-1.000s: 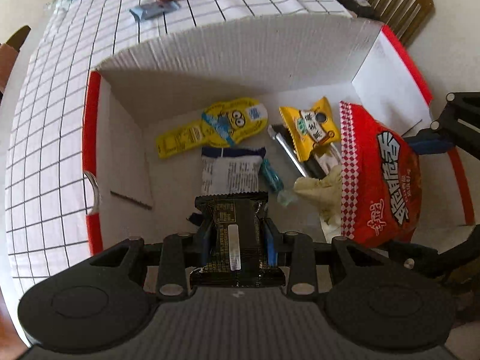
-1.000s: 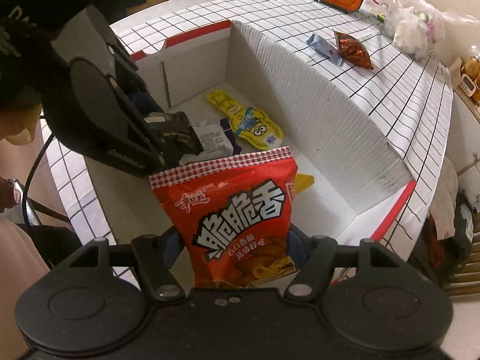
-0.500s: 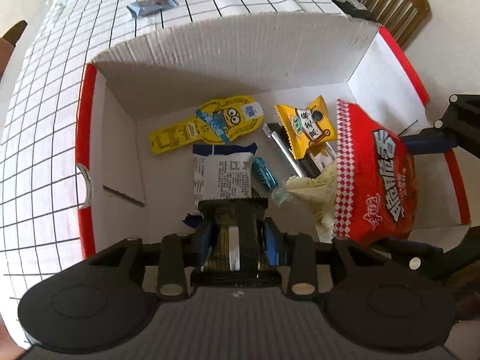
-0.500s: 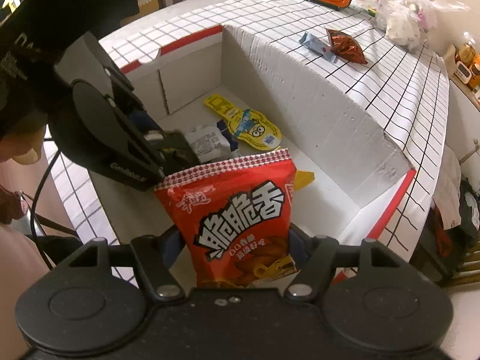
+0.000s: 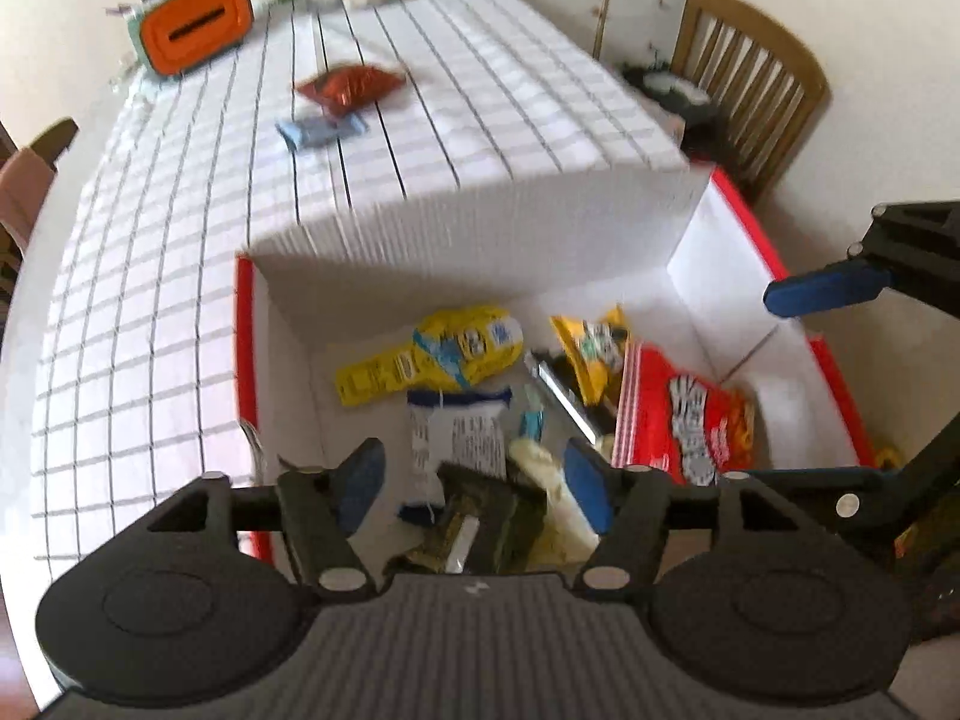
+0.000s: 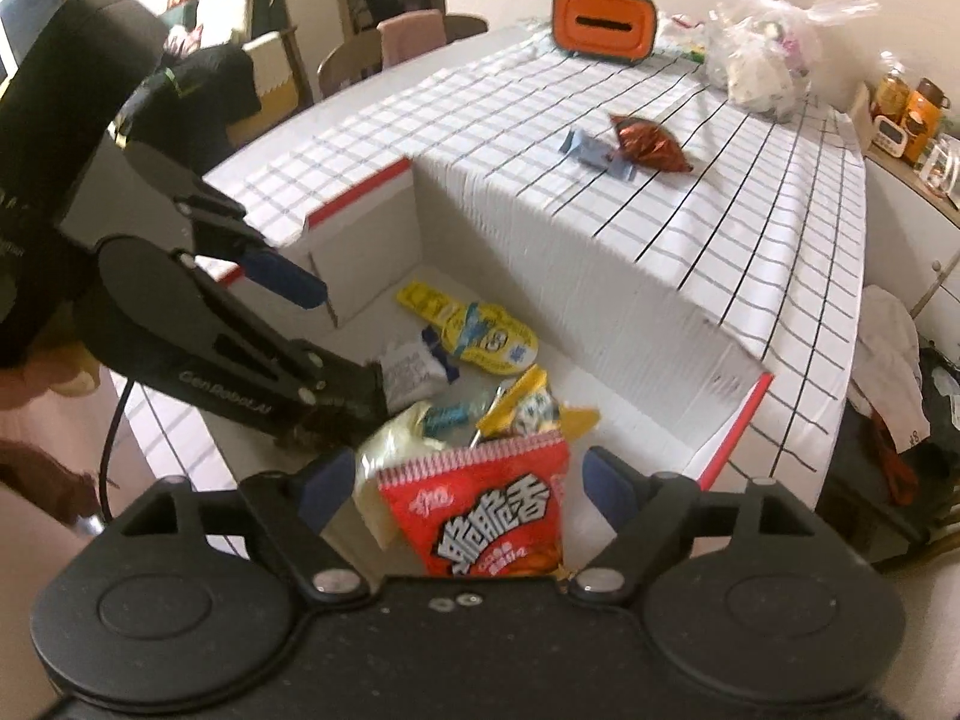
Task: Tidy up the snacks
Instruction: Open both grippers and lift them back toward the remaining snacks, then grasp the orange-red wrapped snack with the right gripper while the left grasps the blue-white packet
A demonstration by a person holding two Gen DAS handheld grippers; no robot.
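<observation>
- Left wrist view: left gripper (image 5: 474, 483) stands wide, jaws have just been opening; blue pads clear of the dark green foil snack packet (image 5: 480, 525) lying between and below them on the floor of the white cardboard box with red edges (image 5: 480, 228).
- Just ahead of the left gripper: white printed sachet (image 5: 457, 435); beyond it the yellow cartoon-character packet (image 5: 438, 354).
- Ahead and right of the left gripper: small yellow snack bag (image 5: 591, 348), then the red crinkly chip bag with white lettering (image 5: 684, 420), both in the box.
- Pale cream wrapper (image 5: 555, 510) touches the dark packet, by the right-hand pad.
- Right wrist view: right gripper (image 6: 465, 483) also wide, jaws just been opening; chip bag (image 6: 492, 516) sits between the pads, no pad pressing on it.
- Left of the right gripper: the left gripper (image 6: 312, 336) hangs over the box (image 6: 570, 264).
- Far beyond both grippers, on the grid-pattern tablecloth (image 5: 150, 300): brown-red foil pouch (image 5: 348, 84), light blue wrapper (image 5: 321, 131) just beside it, orange box with a slot (image 5: 195, 21) at the far edge.
- Motion blur; small print unreadable.
</observation>
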